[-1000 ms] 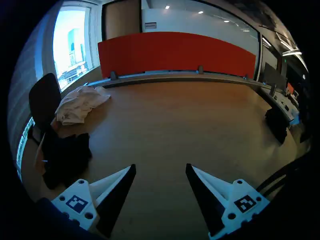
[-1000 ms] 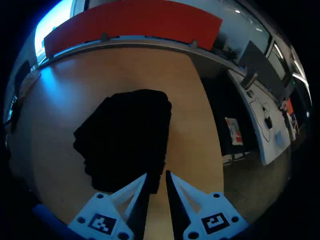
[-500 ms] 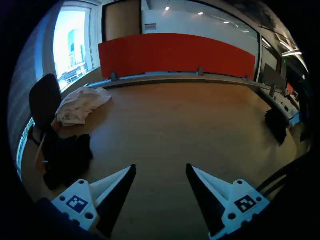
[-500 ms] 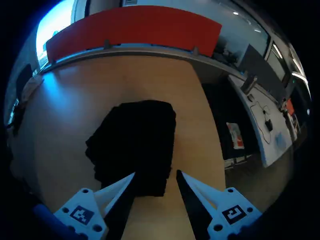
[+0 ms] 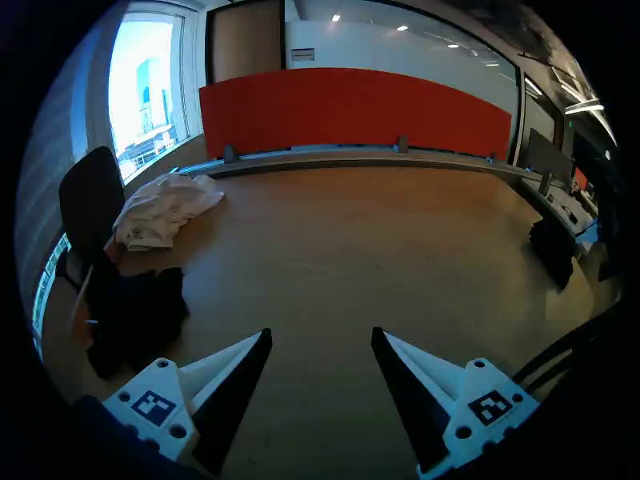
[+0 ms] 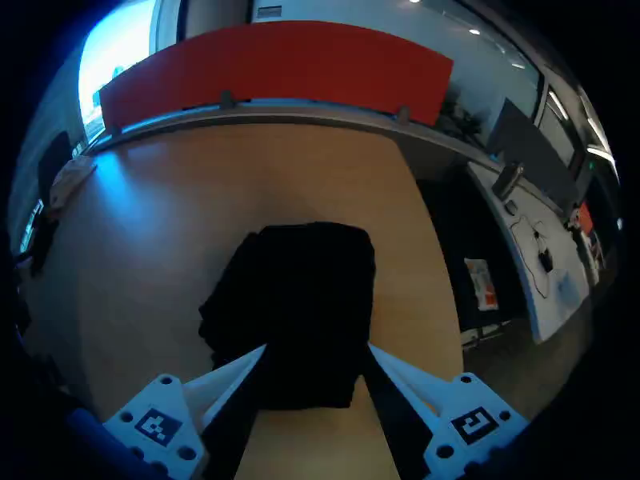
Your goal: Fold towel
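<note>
Black in colour and folded into a compact stack, the towel [image 6: 298,304] was seen in the right gripper view lying flat on the wooden table [image 6: 144,240], close to the table's right-hand edge. The right gripper [image 6: 316,352] was held with its jaws spread wide. The near end of the towel lay between the two white fingers [image 6: 232,376], and whether either finger touched the cloth could not be told. Behind the table a red partition [image 6: 280,64] was seen, and to the right, across a gap, a pale desk [image 6: 536,264] with cables on it.

In the left gripper view the left gripper [image 5: 320,360] was seen with its jaws parted and nothing between them but bare table top. A heap of white cloth [image 5: 164,208] was seen at the far left of the table, just beside a black chair back [image 5: 90,200]. Nearer, at the left edge, a dark crumpled pile [image 5: 132,316] was seen. A small dark shape [image 5: 552,250] sat at the right edge of the table; what it was could not be made out.
</note>
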{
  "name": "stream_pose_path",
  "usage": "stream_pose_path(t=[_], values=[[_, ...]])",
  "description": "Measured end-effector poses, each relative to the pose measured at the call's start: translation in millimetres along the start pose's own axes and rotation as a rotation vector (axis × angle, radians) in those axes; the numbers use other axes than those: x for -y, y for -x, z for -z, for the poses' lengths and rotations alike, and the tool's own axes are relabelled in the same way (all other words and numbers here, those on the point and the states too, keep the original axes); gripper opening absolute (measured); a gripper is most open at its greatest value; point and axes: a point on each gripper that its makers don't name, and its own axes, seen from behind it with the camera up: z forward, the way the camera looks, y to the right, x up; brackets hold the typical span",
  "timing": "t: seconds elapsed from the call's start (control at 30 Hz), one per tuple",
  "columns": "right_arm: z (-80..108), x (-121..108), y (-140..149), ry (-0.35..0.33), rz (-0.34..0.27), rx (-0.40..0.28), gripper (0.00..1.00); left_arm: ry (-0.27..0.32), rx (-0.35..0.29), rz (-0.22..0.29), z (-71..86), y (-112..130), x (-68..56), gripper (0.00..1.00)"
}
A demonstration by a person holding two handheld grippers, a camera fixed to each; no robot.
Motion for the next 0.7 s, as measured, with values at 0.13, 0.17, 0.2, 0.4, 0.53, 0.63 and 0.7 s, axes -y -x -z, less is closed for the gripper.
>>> stream_pose_path(t=[0.13, 0.17, 0.2, 0.4, 0.53, 0.63, 0.7], values=[[-0.8, 8, -7, -0.013, -0.002, -0.015, 0.77, 0.0, -0.001, 0.003, 0.2, 0, 0.7, 0.92], [-0.7, 11, -8, -0.017, -0.003, -0.019, 0.77, 0.0, -0.002, 0.004, 0.2, 0, 1.0, 0.92], [-0.8, 14, -10, -0.023, -0.003, -0.023, 0.77, -0.001, -0.002, 0.004, 0.2, 0, 1.3, 0.92], [-2.0, 31, -19, -0.05, 0.007, -0.037, 0.77, -0.001, -0.003, 0.002, 0.7, 0, 1.9, 0.92], [-3.5, 42, -24, -0.066, 0.018, -0.043, 0.77, -0.003, -0.004, 0.006, 0.9, 0, 2.1, 0.92], [-4.7, 49, -27, -0.075, 0.025, -0.047, 0.77, -0.004, -0.005, 0.007, 1.3, 0, 2.8, 0.92], [-5.9, 53, -28, -0.079, 0.029, -0.048, 0.77, -0.005, -0.005, 0.006, 1.7, 0, 3.5, 0.92]])
